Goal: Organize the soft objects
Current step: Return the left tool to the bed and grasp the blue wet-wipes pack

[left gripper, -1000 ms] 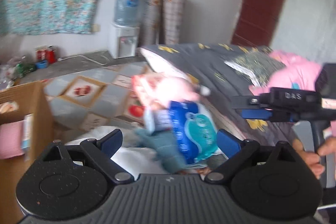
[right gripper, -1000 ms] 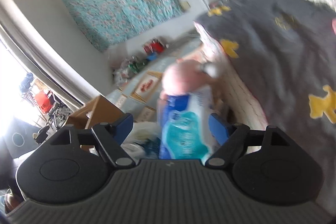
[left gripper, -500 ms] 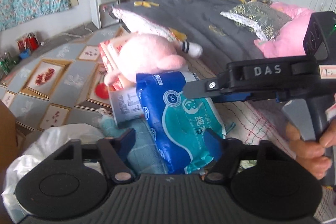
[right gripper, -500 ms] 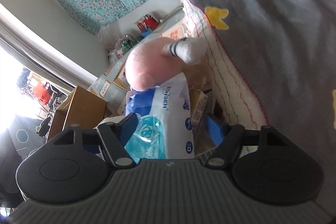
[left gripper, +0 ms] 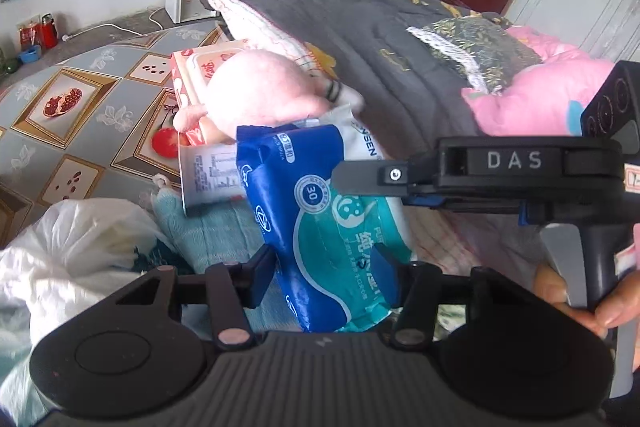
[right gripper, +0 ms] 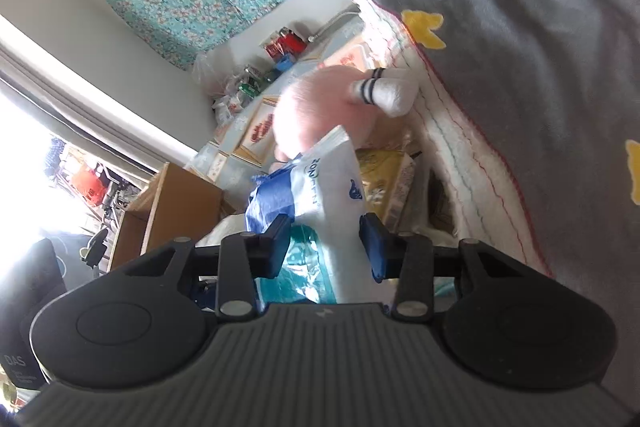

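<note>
I have both claws on the blue-and-teal tissue pack [left gripper: 320, 223], which lies at the edge of the bed, against the grey quilt [left gripper: 384, 39]. My left gripper [left gripper: 326, 267] has just been closing; its blue pads now sit against the two sides of the pack's near end, so I read it as gripping the pack, partway closed. My right gripper [right gripper: 326, 247] has also just been closing, and from its own camera the pack's white end fills the gap between its pads, pressed on both sides. In the left view that right gripper reaches in across the pack from the side of the quilt, with a hand [left gripper: 588, 303] on its handle.

Just behind the pack, further from me, lies a pink plush toy [left gripper: 260, 95] with a striped white foot, touching the pack's far end. Behind the toy is a pink-and-white carton [left gripper: 200, 67]. On the pack's far side from the quilt are a teal knitted cloth [left gripper: 212, 239] and a white plastic bag [left gripper: 72, 247]. A brown cardboard box [right gripper: 176, 207] stands beyond them, well apart from the pack.
</note>
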`<act>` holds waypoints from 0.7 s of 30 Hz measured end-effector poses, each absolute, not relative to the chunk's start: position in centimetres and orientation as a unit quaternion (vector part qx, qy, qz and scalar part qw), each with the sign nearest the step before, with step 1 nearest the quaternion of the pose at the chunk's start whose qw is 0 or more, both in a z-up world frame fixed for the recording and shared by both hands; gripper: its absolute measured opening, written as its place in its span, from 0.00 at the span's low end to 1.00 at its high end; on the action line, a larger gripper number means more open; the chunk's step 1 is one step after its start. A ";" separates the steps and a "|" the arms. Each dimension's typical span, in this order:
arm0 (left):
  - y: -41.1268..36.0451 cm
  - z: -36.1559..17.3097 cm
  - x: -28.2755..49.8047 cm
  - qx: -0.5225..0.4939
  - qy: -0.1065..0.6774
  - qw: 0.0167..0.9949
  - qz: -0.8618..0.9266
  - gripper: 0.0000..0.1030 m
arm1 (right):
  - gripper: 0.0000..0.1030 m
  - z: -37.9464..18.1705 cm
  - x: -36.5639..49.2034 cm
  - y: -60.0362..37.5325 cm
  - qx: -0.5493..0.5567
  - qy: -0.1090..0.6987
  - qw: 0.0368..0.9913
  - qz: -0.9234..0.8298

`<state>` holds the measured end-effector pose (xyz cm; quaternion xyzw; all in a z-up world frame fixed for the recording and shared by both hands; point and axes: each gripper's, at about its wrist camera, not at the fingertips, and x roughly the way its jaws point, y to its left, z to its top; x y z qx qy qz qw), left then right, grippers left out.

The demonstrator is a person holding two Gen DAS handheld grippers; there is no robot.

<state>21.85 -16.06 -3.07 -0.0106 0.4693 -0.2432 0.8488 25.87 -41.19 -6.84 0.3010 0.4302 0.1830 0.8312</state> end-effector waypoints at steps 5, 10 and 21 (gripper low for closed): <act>-14.9 0.1 19.1 -0.015 0.439 0.866 -0.240 0.52 | 0.38 -2.5 23.4 -39.7 0.283 0.398 0.849 0.201; -11.6 3.9 16.5 -0.033 0.397 0.891 -0.219 0.51 | 0.38 2.2 21.4 -36.5 0.251 0.365 0.865 0.235; 3.5 7.4 13.3 -0.089 0.351 0.929 -0.071 0.51 | 0.38 7.0 23.2 -18.9 0.207 0.393 0.819 0.363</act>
